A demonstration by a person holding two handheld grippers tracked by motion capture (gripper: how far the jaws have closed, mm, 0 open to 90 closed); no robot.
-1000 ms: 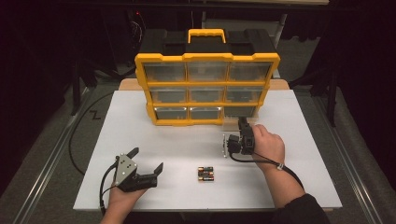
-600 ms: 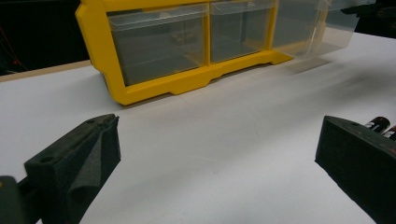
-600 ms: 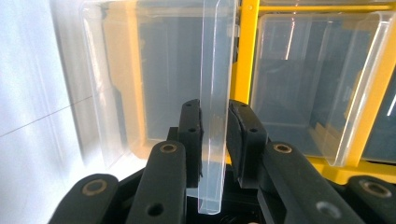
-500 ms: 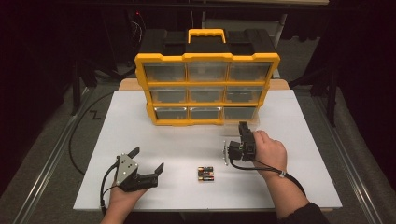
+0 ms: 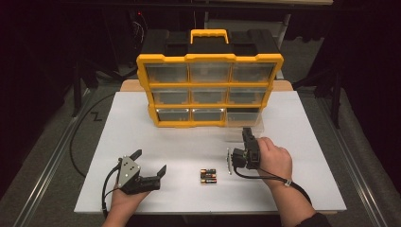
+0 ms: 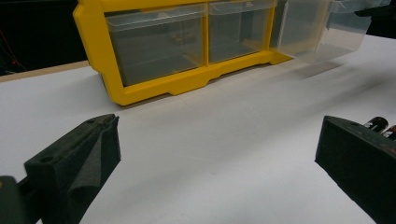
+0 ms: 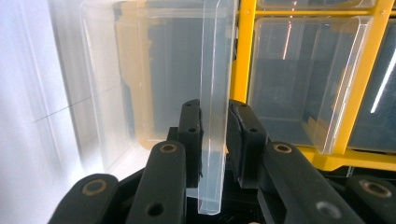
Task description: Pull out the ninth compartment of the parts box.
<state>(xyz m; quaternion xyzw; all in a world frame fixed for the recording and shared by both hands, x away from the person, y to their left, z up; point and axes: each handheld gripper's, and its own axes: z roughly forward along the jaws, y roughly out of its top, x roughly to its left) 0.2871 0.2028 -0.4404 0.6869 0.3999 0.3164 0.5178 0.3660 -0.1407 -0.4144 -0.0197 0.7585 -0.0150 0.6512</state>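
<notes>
Clear drawer (image 7: 215, 93) front clamped in right gripper (image 7: 215, 140), left gripper (image 5: 142, 172) gaping wide (batteries (image 5: 208, 176) between them).

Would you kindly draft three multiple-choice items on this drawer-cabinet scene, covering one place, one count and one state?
1. Where do the batteries lie?
A. On the white table between the two grippers
B. Inside a top drawer
C. On top of the cabinet

2. How many drawer bays does the yellow cabinet show on its front?
A. Four
B. Six
C. Nine

3. What state is the bottom-right clear drawer in?
A. Pushed fully in
B. Pulled partly out, its front wall clamped by the right gripper
C. Lying upside down on the table

Answers:
1 A, the high view shows them on the white table between the left gripper and the right one.
2 C, three rows of three.
3 B, the high view shows it jutting out; the right gripper view shows the pads on its wall.
</notes>
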